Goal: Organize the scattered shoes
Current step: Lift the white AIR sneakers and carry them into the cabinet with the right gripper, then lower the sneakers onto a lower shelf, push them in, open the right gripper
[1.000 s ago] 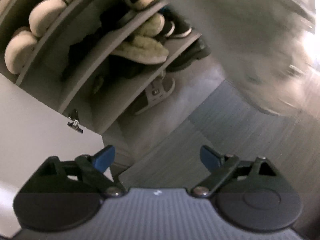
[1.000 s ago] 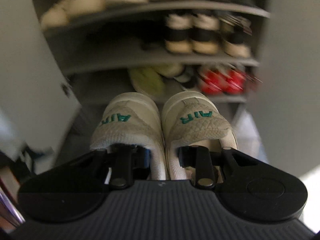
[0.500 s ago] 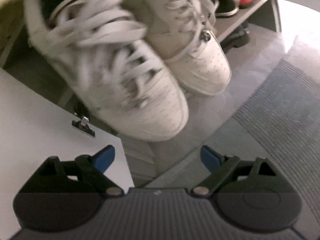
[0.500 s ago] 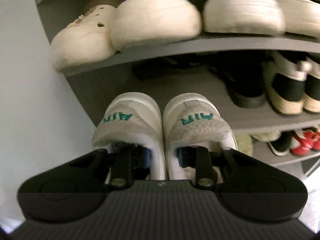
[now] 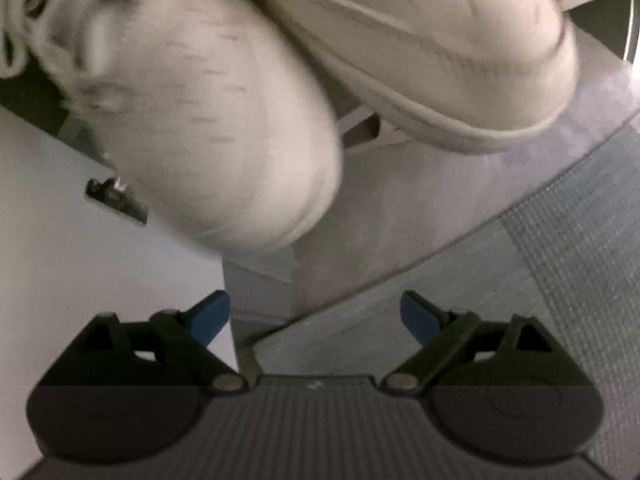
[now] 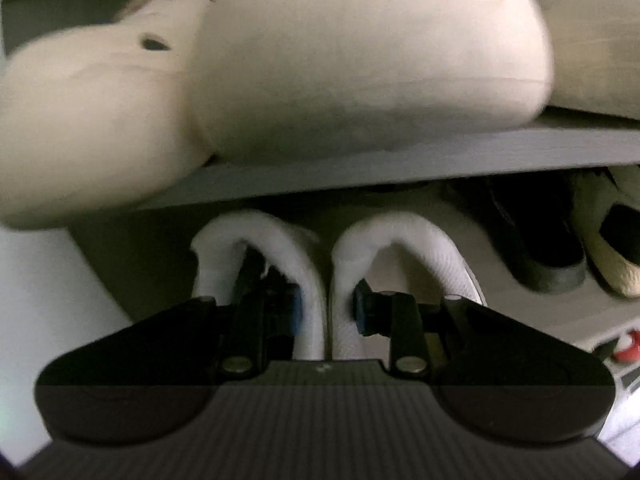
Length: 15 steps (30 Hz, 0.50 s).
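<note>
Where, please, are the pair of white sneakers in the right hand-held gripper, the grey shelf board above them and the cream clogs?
White sneakers [image 6: 420, 248]: right wrist view, right shoe's heel collar.
Grey shelf board [image 6: 400, 156]: right wrist view, front edge.
Cream clogs [image 6: 360, 60]: right wrist view, nearer clog's toe.

Grey shelf, pale floor, ribbed grey mat.

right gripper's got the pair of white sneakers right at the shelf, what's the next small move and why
Probably ease the right gripper forward, sliding the pair of white sneakers onto the lower grey shelf before letting go. Its fingers pinch the two inner heel walls together, the toes already point under the upper grey shelf board, and bare space lies left of the black shoe.
</note>
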Available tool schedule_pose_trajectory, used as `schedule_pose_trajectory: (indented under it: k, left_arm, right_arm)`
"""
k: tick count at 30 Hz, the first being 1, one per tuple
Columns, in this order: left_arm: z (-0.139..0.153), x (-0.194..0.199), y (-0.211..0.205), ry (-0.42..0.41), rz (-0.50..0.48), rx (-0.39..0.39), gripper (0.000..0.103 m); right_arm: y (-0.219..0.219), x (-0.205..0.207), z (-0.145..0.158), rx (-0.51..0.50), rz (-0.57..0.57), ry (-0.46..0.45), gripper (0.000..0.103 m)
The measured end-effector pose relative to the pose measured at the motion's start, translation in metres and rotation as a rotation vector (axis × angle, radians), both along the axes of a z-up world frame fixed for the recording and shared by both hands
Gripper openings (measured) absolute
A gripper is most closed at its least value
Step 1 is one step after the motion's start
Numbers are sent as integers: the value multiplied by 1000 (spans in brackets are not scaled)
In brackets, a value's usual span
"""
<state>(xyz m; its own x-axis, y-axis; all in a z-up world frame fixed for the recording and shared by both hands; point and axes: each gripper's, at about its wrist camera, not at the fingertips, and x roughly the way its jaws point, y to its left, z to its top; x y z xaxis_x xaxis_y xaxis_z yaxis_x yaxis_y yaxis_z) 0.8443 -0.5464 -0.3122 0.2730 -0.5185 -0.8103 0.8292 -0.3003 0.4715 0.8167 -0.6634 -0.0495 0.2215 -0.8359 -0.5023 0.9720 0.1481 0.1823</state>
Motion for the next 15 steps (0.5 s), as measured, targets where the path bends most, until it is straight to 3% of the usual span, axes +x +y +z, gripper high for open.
schedule_pose_trajectory:
  k: [3, 10, 15]
  left_arm:
    - [5, -6, -2, 44, 13, -30, 95]
    - [15, -5, -18, 232, 231, -54, 95]
    - [21, -20, -5, 276, 204, -64, 94]
  right_arm:
    - [-15, 1, -3, 6, 5, 3, 30]
    - [-16, 6, -1, 7, -15, -1, 31]
    - [-13, 11, 1, 0, -15, 4, 32]
